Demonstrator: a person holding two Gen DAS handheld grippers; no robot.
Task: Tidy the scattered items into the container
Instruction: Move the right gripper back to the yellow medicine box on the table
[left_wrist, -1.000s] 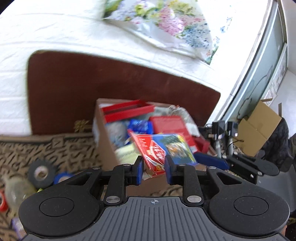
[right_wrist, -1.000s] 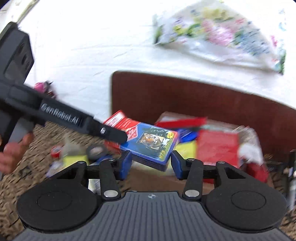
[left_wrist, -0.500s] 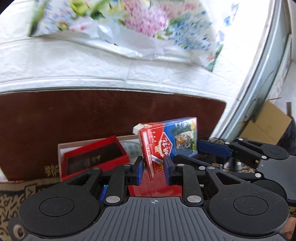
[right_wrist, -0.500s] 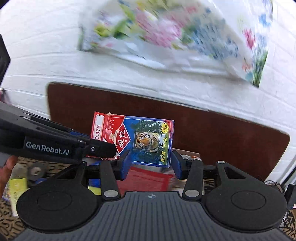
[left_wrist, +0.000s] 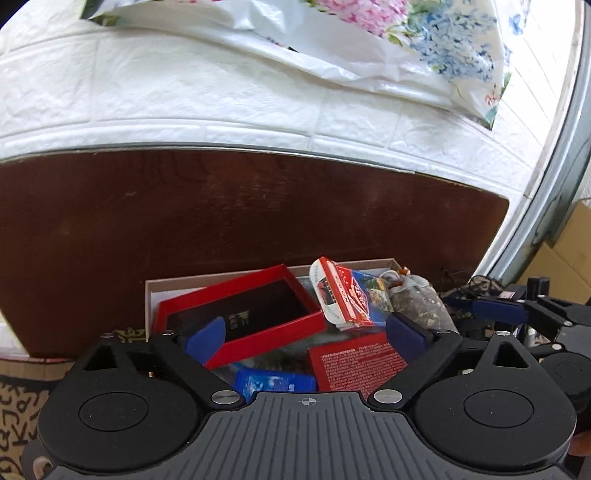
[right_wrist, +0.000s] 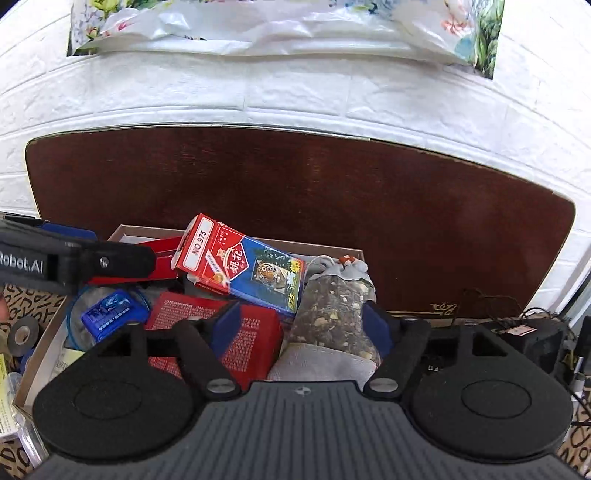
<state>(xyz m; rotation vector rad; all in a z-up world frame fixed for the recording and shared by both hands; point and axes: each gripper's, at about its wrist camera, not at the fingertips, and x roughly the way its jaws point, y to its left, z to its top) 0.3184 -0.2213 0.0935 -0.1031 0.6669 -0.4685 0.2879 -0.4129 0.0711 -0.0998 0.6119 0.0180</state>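
Note:
The red and blue card pack with a tiger picture lies tilted on top of the things in the cardboard box. No pad touches it. My right gripper hangs over the box, its jaws opening, with a red box and a mesh bag below them. My left gripper is also opening wide over the box; the card pack rests just beyond its right finger, beside a red tray. The left gripper reaches in from the left in the right wrist view.
A dark brown board stands right behind the box against a white brick wall. A floral plastic bag hangs above. A black tape roll lies left of the box on patterned cloth. Cables and a black device sit at the right.
Both grippers carried the card pack together over the box, then opened. The pack dropped from between them and now rests on the items in the box.

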